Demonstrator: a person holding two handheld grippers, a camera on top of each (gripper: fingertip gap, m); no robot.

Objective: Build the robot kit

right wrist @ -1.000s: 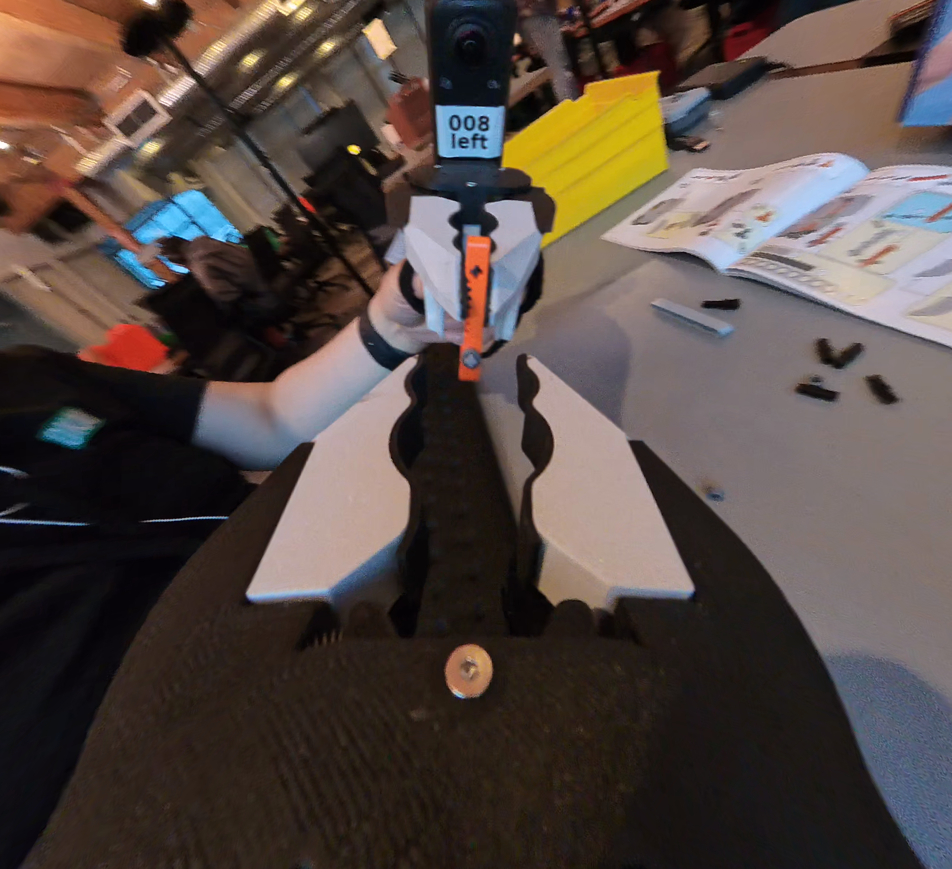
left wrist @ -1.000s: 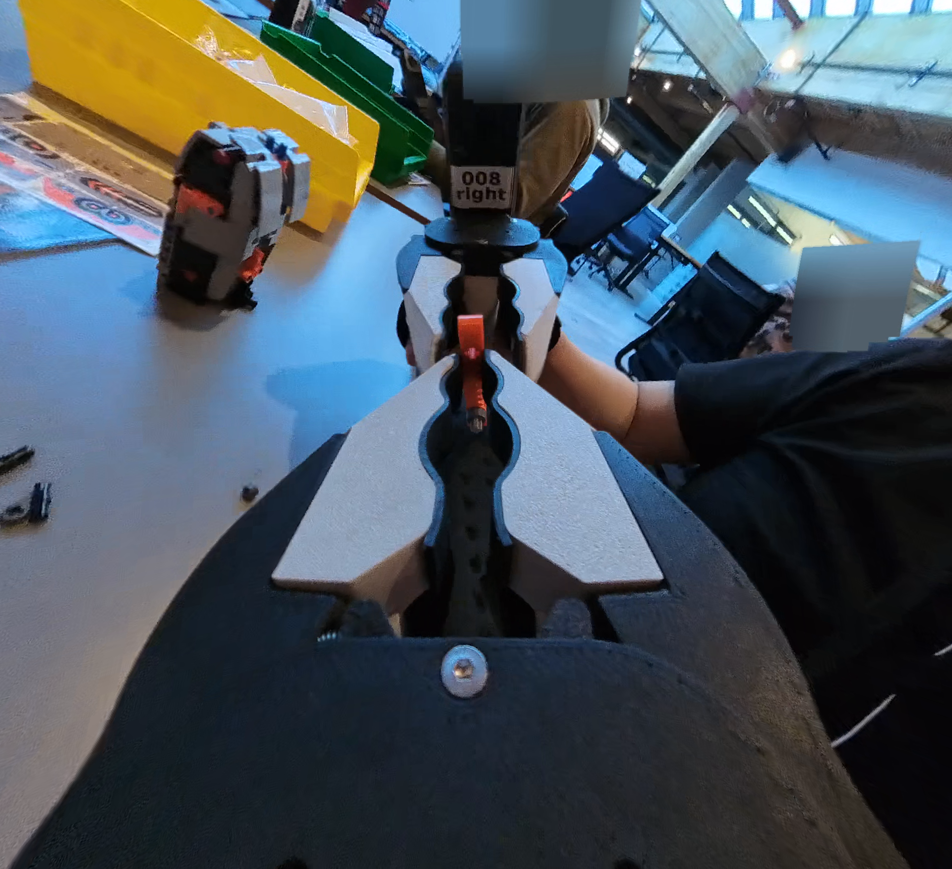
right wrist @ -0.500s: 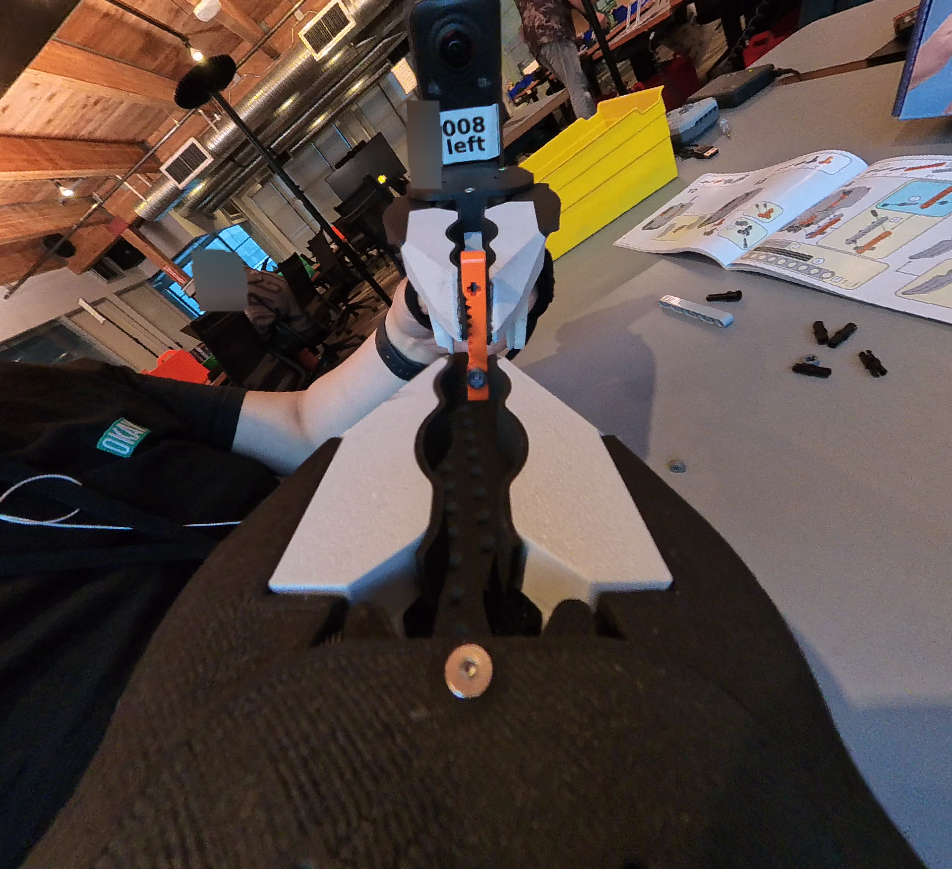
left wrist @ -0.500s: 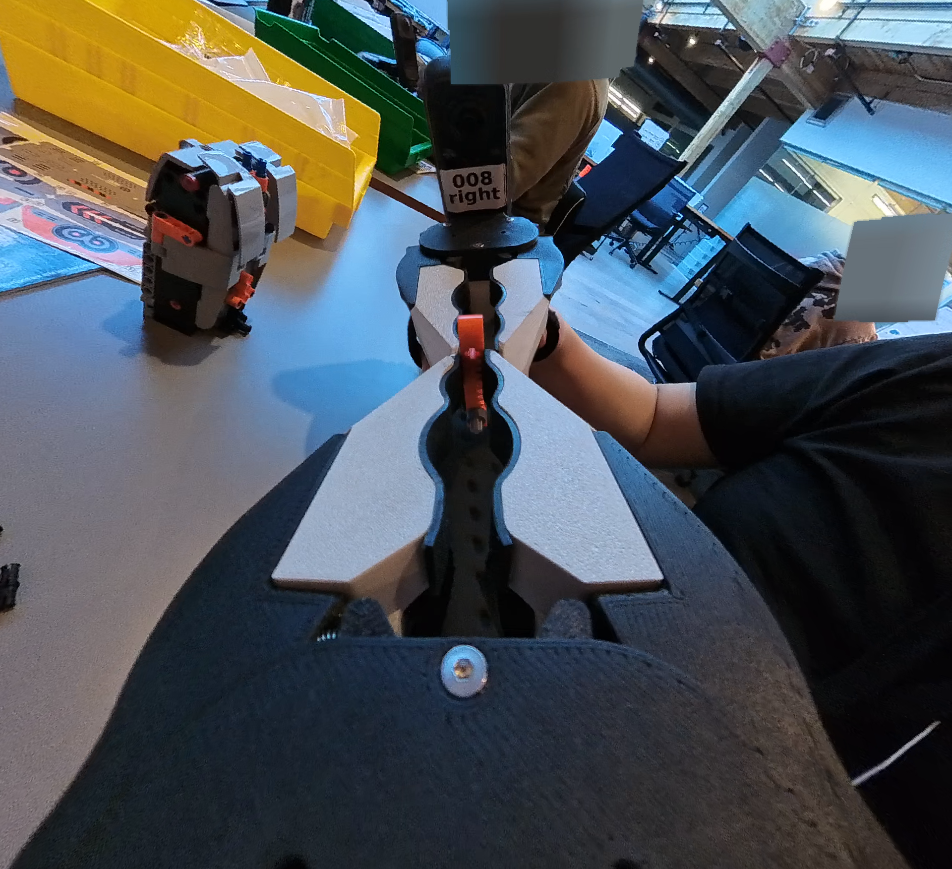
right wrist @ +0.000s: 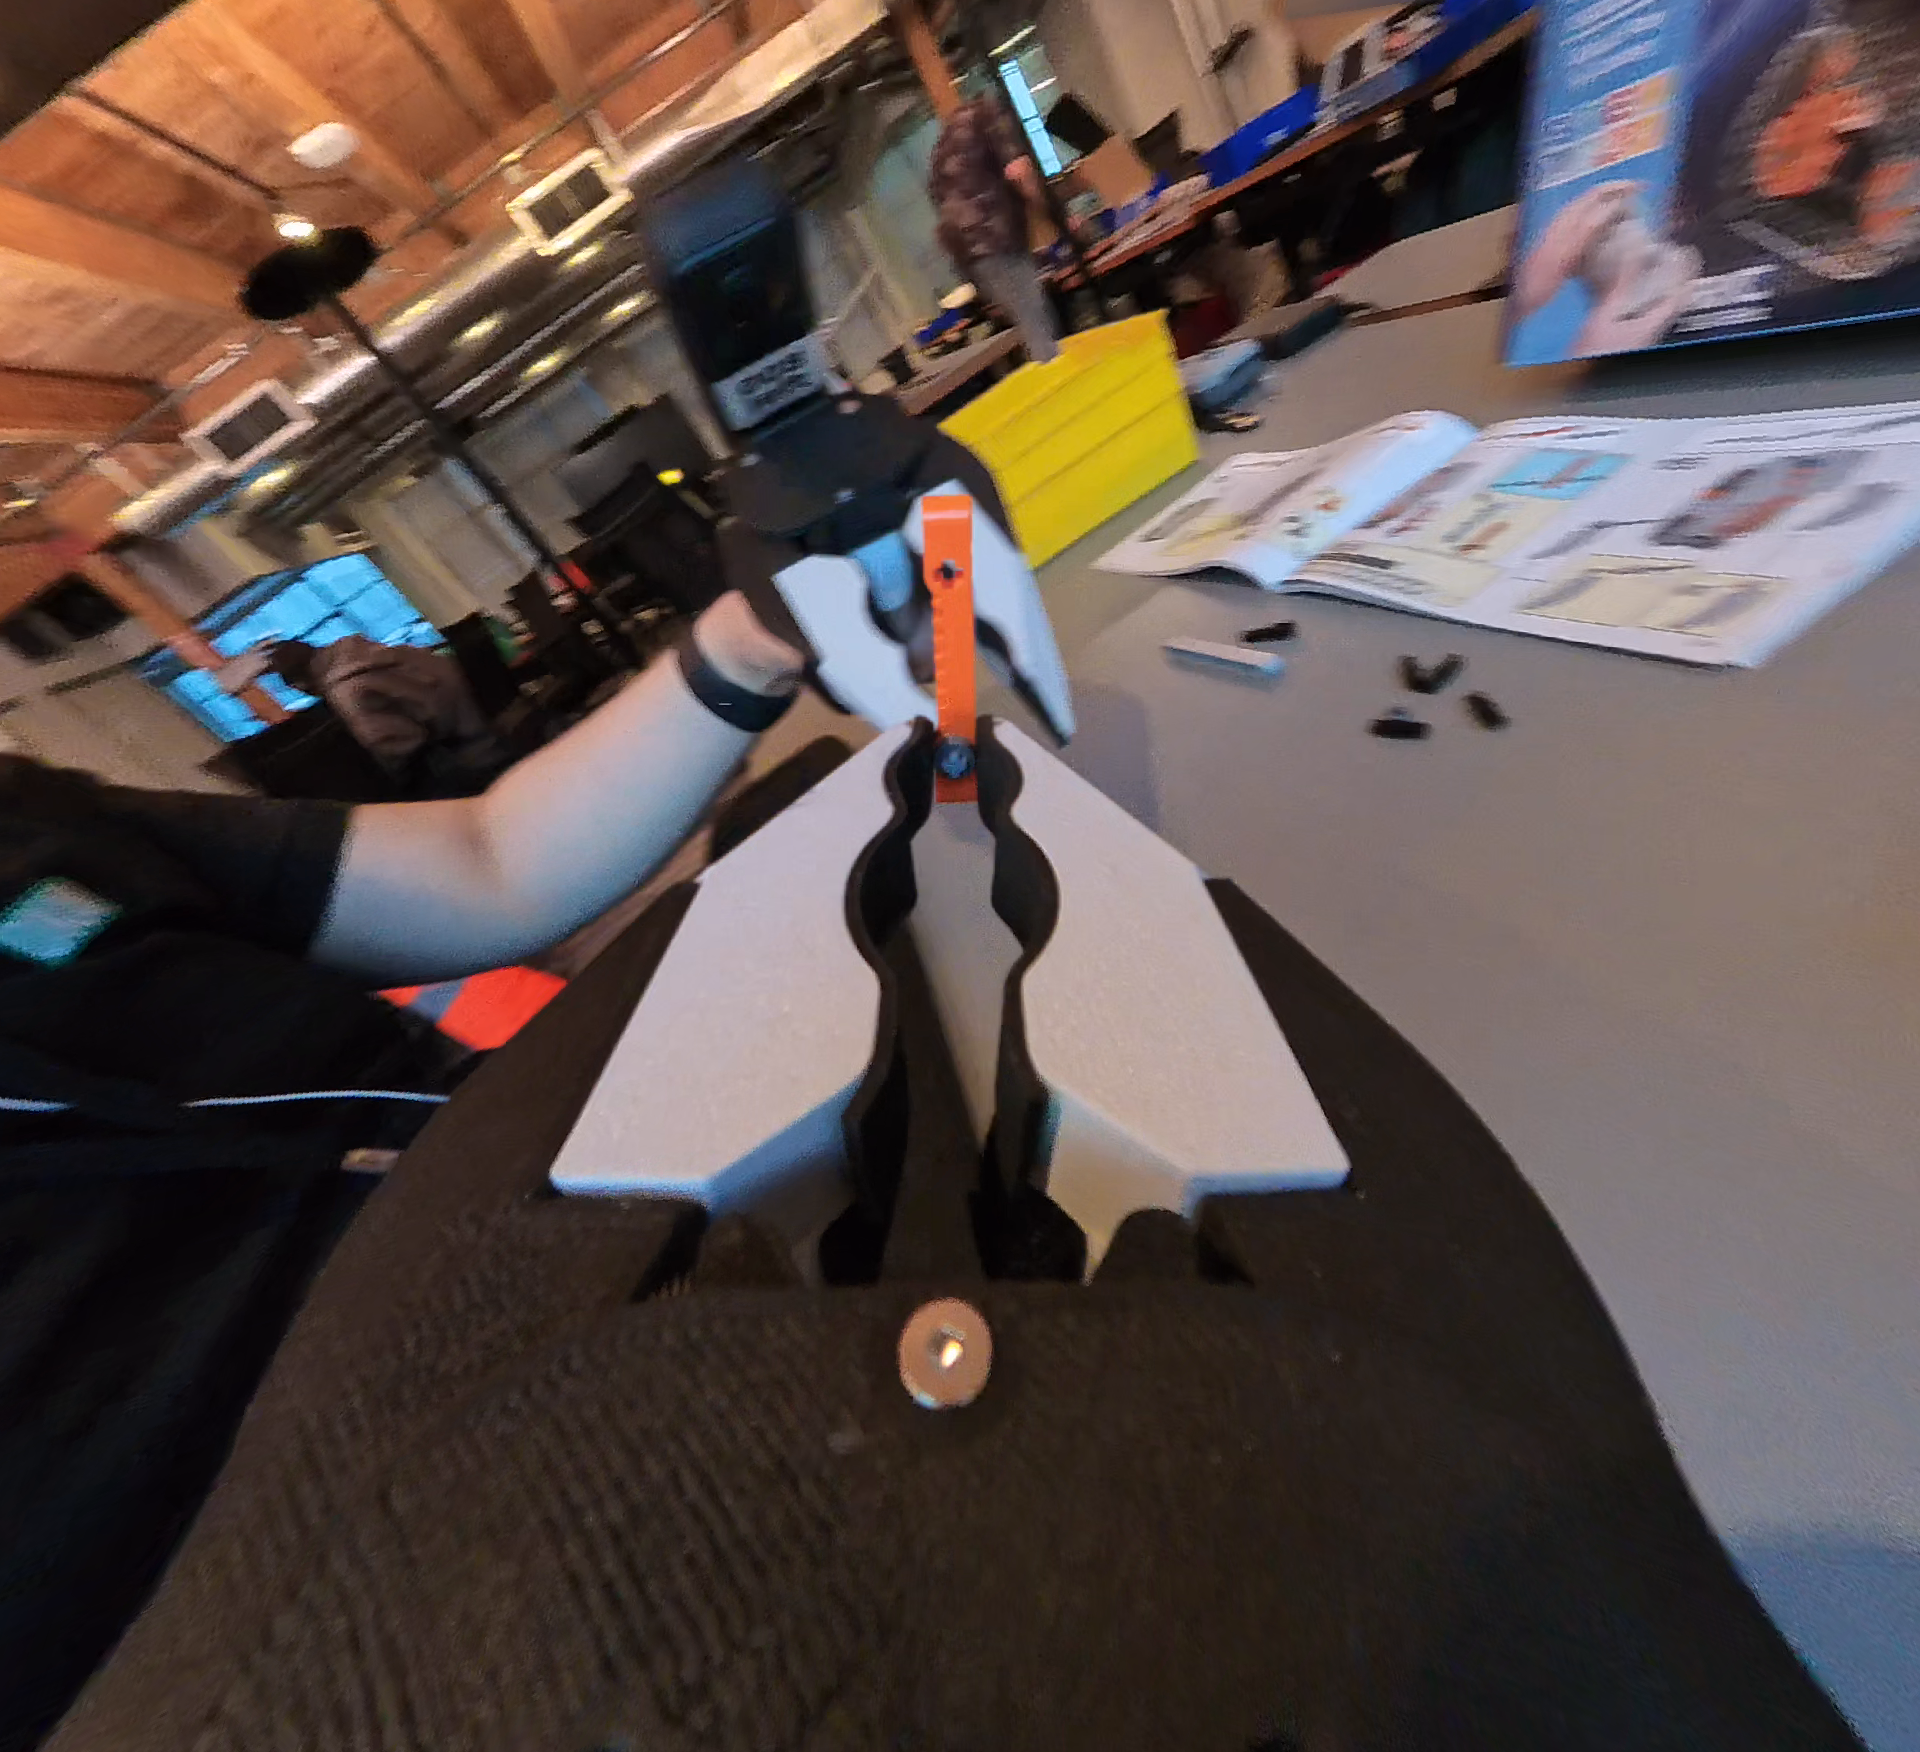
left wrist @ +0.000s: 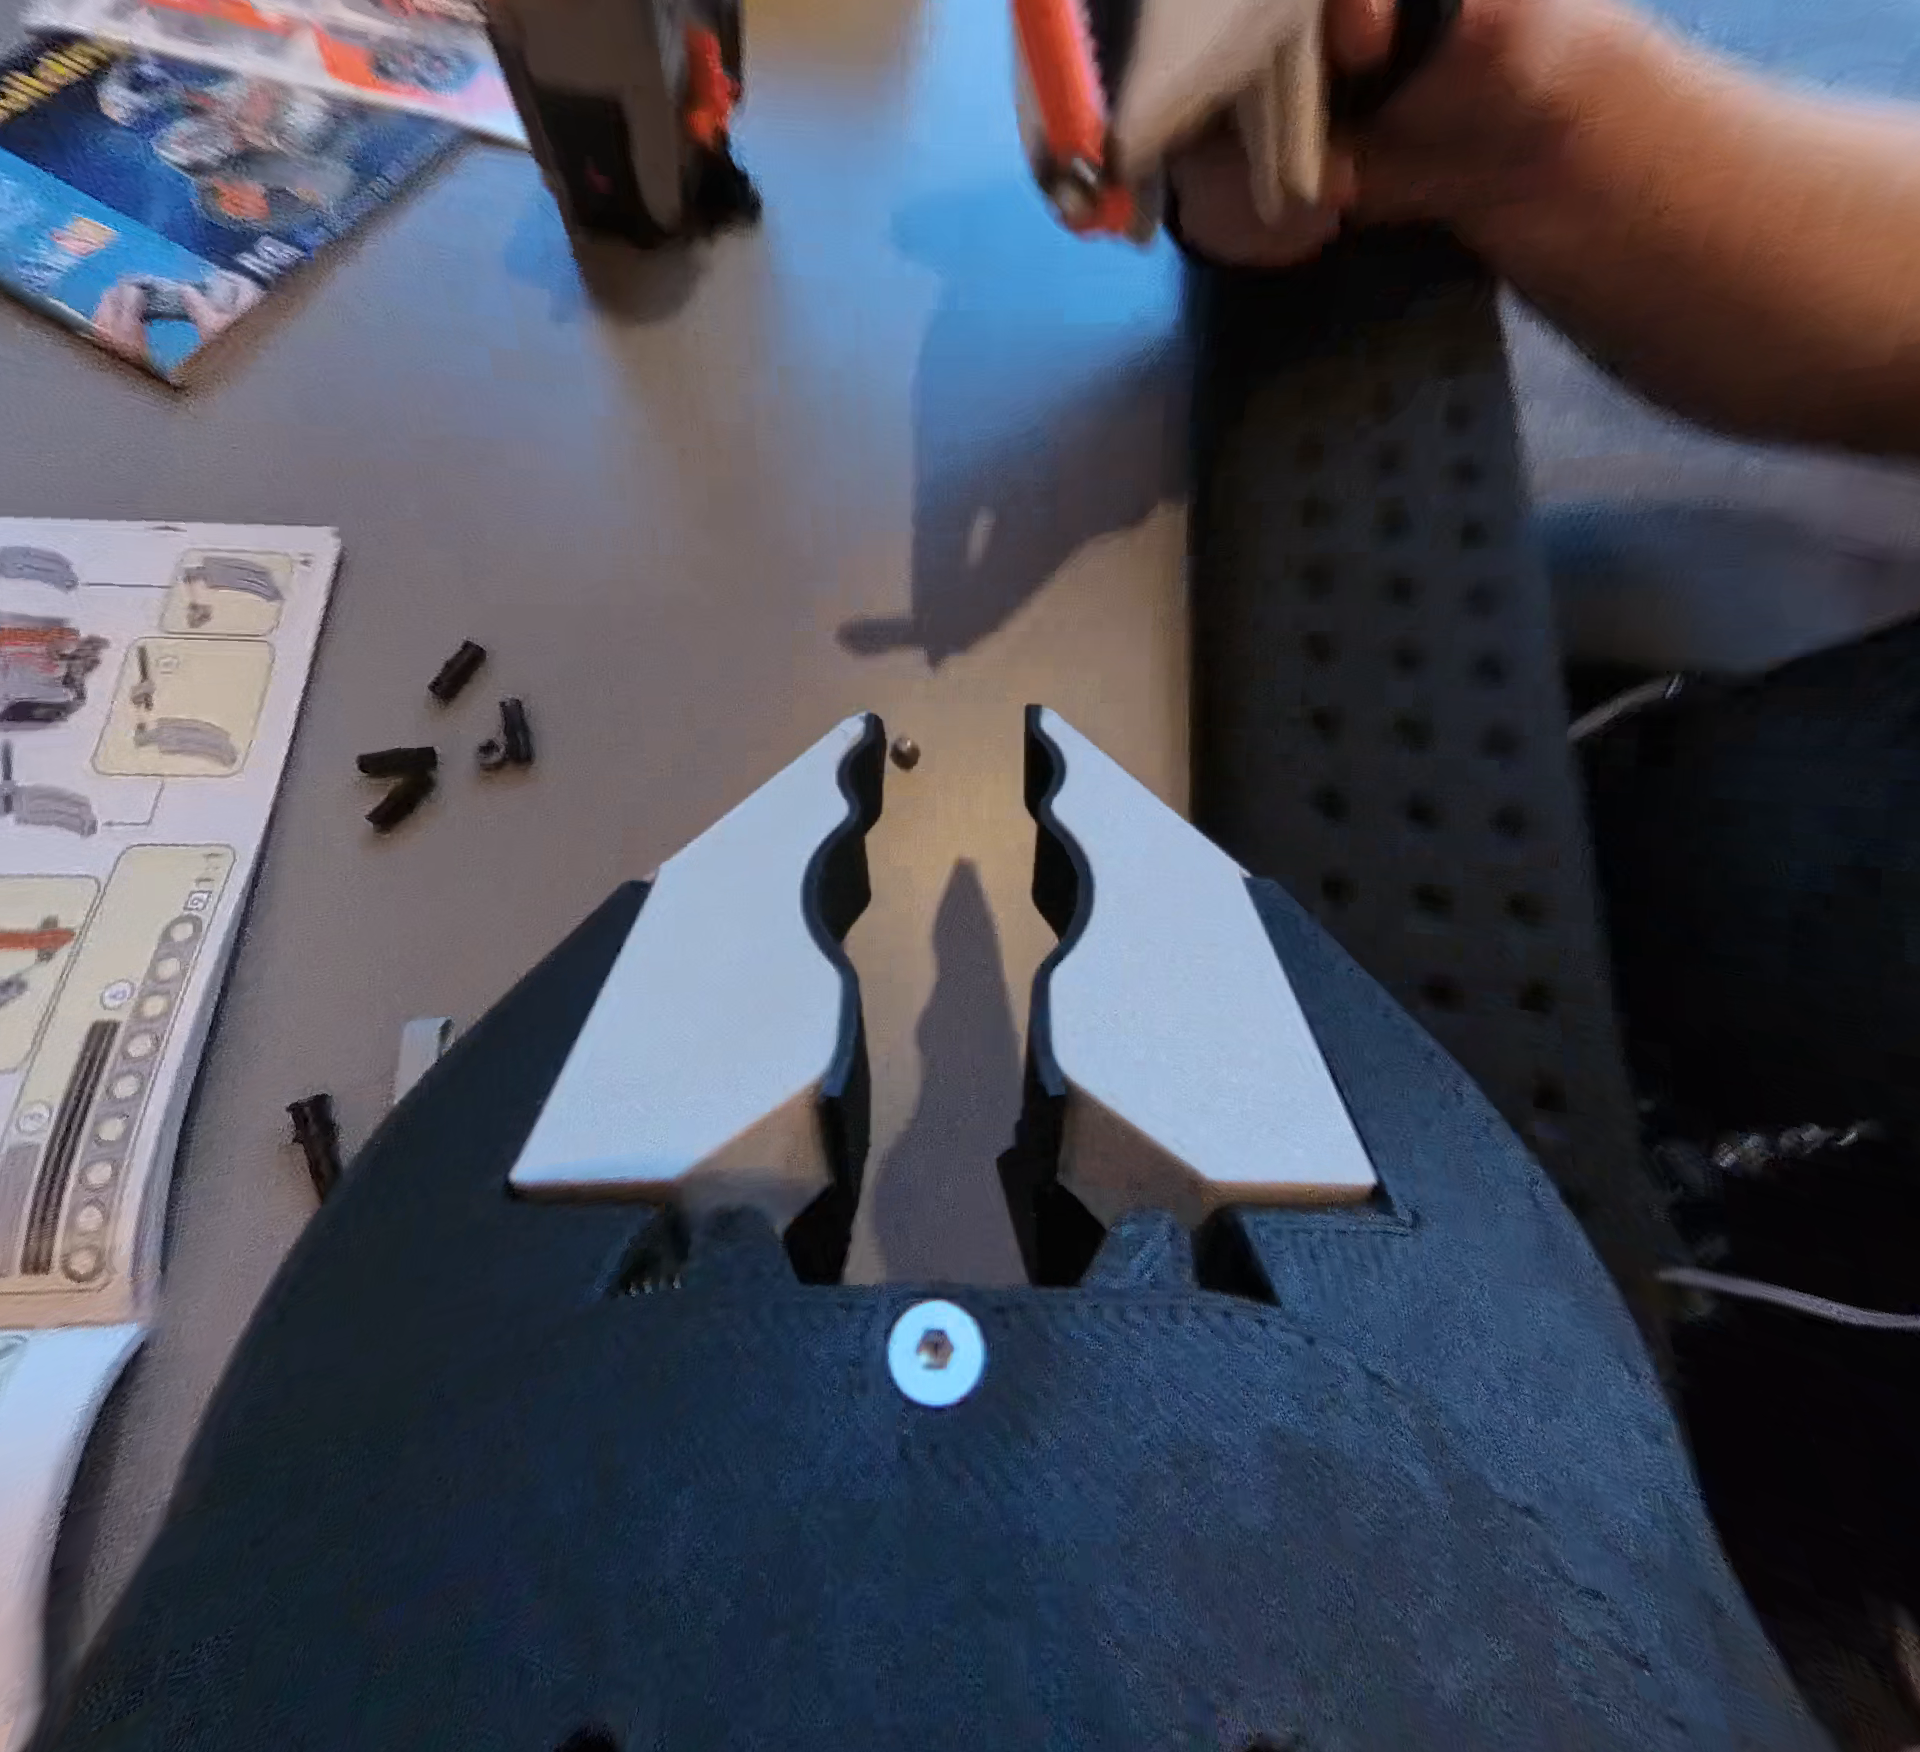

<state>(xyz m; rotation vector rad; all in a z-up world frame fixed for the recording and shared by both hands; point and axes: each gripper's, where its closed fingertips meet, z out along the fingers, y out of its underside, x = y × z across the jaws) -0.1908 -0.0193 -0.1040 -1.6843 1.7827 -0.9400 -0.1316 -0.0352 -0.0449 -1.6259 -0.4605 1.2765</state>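
My right gripper (right wrist: 951, 752) is shut on the lower end of an orange toothed beam (right wrist: 948, 622), which stands up from its fingertips. In the left wrist view that gripper (left wrist: 1117, 164) shows at the top right, a hand around it, with the orange beam (left wrist: 1044, 29) slanting up from it. My left gripper (left wrist: 951, 726) is open and empty, pointing down at the grey table (left wrist: 675, 476). A tiny round piece (left wrist: 906, 752) lies on the table by its left fingertip. In the right wrist view the left gripper's fingers (right wrist: 852, 642) stand spread just behind the beam.
A grey, black and orange brick model (left wrist: 603, 19) stands on the table ahead. An open instruction booklet (left wrist: 114, 871) lies at the left, with black pins (left wrist: 416, 767) beside it. In the right wrist view a yellow bin (right wrist: 1081, 424), a grey beam (right wrist: 1226, 658) and a blue box (right wrist: 1714, 92) are farther back. My hands' fingertips stand some 9 centimeters from each other.
The left gripper, which was shut on the orange beam, has opened, let it go and swung down toward the table. The right gripper's pads closed on the beam and now hold it alone.
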